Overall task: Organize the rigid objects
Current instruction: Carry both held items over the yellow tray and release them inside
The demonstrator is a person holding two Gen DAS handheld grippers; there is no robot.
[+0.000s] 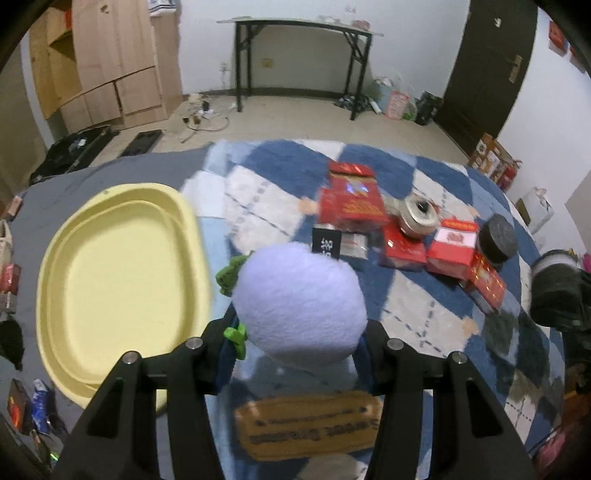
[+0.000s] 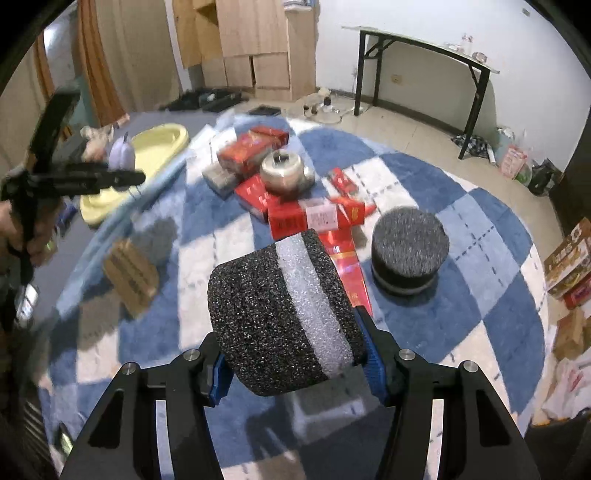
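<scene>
Black foam puck [image 2: 284, 321] (tool-gripped [image 2: 299, 365])

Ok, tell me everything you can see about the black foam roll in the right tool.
The black foam roll is a short, fat cylinder of coarse speckled foam with one pale grey-white band around it. It lies tilted on its side, clamped between the right tool's blue-padded fingers, lifted above the blue-and-white checked rug. Nothing else touches it.

Rug: blue-and-white checked rug [image 2: 480, 236] covering the floor.
Desk: black-legged desk [image 1: 299, 26] against the white wall.
Cabinet: wooden cabinet [image 1: 110, 62] at far left.
Door: dark door [image 1: 487, 70] at right.
</scene>
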